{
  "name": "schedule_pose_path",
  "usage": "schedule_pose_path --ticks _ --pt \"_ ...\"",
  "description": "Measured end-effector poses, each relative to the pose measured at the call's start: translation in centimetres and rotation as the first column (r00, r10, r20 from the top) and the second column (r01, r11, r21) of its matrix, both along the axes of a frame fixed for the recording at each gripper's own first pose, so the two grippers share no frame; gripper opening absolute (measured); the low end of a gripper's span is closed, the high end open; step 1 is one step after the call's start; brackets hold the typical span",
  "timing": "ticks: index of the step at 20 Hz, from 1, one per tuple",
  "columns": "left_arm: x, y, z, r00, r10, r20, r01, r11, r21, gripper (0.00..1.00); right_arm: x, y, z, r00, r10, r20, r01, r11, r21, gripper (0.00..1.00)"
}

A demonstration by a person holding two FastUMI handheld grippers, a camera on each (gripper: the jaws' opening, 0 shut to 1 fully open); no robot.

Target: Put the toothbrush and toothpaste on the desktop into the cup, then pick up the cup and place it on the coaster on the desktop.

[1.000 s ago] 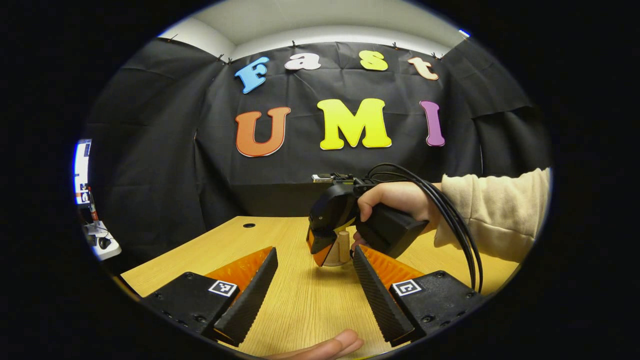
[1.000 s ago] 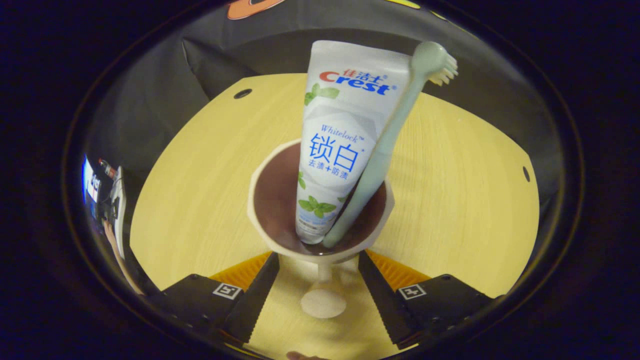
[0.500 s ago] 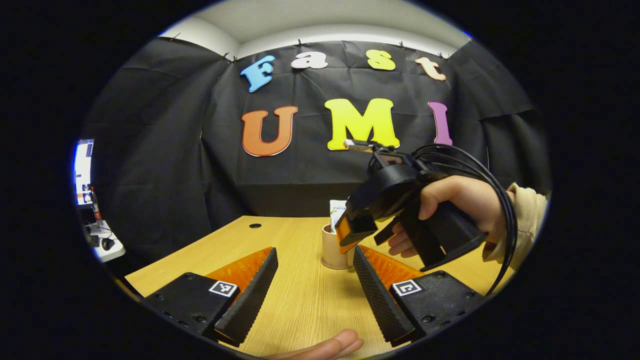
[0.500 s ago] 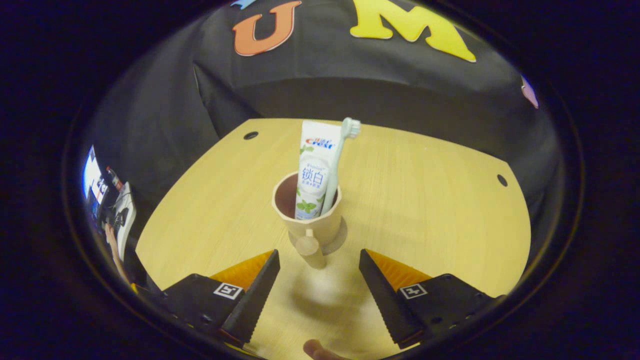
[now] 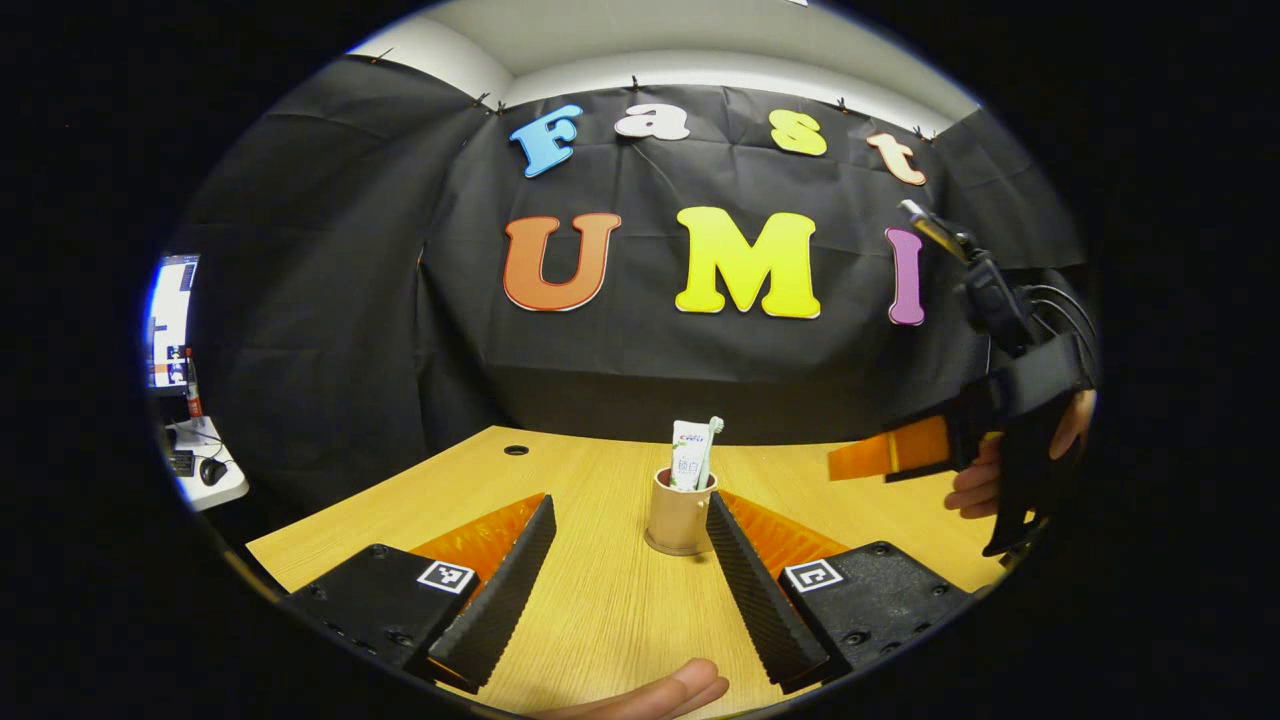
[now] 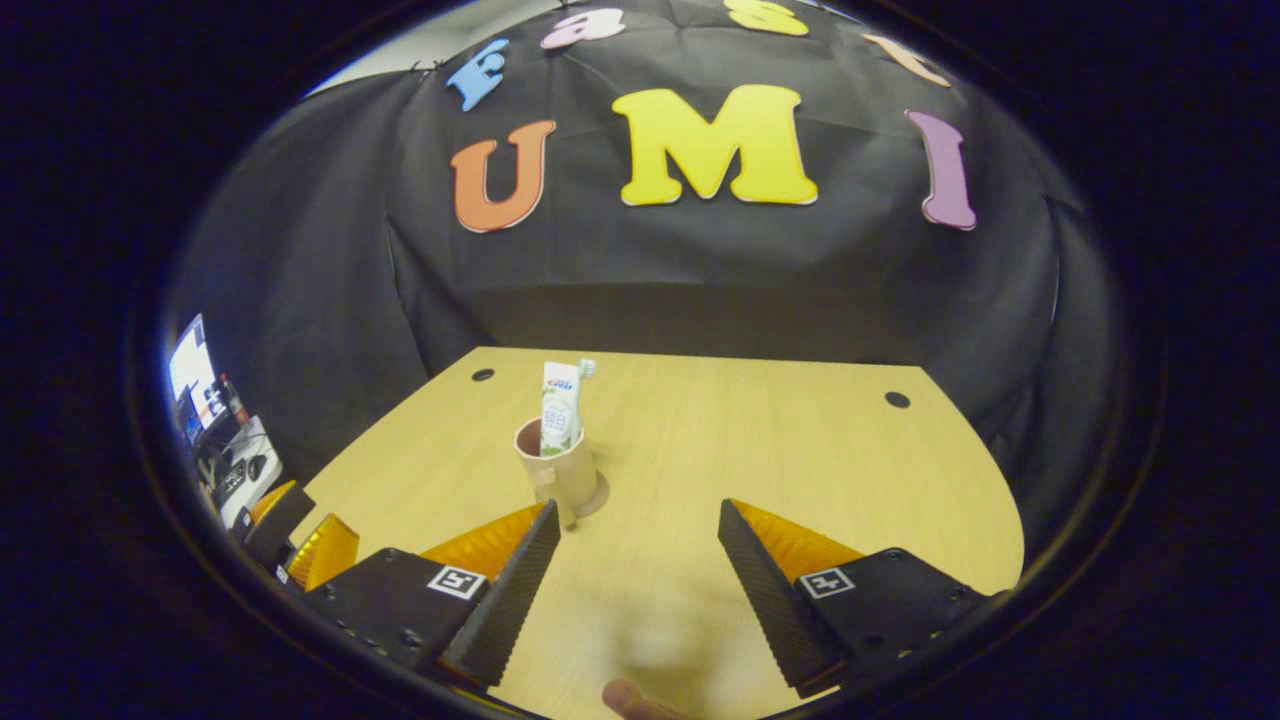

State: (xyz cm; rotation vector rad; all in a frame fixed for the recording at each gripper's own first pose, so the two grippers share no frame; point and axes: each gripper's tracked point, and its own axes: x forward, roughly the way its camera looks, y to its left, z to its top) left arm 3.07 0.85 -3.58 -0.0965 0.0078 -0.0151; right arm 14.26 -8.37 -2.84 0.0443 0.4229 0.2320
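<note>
A tan cup stands upright on a round coaster at the middle of the wooden desk. A white toothpaste tube and a pale green toothbrush stick up out of it. My left gripper is open, low over the desk, with the cup just beyond its fingertips. In the right gripper view the cup, toothpaste tube and coaster lie ahead to the left. My right gripper is open and holds nothing. It also appears raised at the right, as the right gripper in a hand.
The desk has small cable holes near its far corners and ends at the black cloth wall. A side table with a monitor stands off to the left. The left gripper appears at the lower left. A fingertip shows at the bottom edge.
My right gripper has drawn back and up to the right, away from the cup it was close around. The cup stays standing on the coaster. My left gripper has barely moved.
</note>
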Motion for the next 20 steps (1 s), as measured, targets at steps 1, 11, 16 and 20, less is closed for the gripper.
schedule_pose_path --ticks 1,11,16,20 --pt "-0.3 -0.2 0.2 1.000 -0.005 -0.002 0.005 1.000 -0.002 0.96 -0.9 -1.5 0.8 0.998 -0.038 0.041 0.037 0.999 0.015 0.96" --pt "-3.1 -3.4 0.6 1.000 -0.031 -0.001 0.031 0.999 0.030 0.96 -9.8 -12.8 3.6 0.874 -0.283 0.394 0.262 0.959 0.108 0.96" --pt "-3.3 -4.8 0.5 0.999 -0.039 0.000 0.039 0.998 0.050 0.96 -10.3 -13.9 4.4 0.812 -0.320 0.488 0.321 0.943 0.084 0.94" --pt "-3.4 -5.0 0.7 0.999 -0.036 0.002 0.035 0.998 0.058 0.96 -10.0 -14.2 3.3 0.842 -0.320 0.435 0.307 0.946 0.103 0.96"
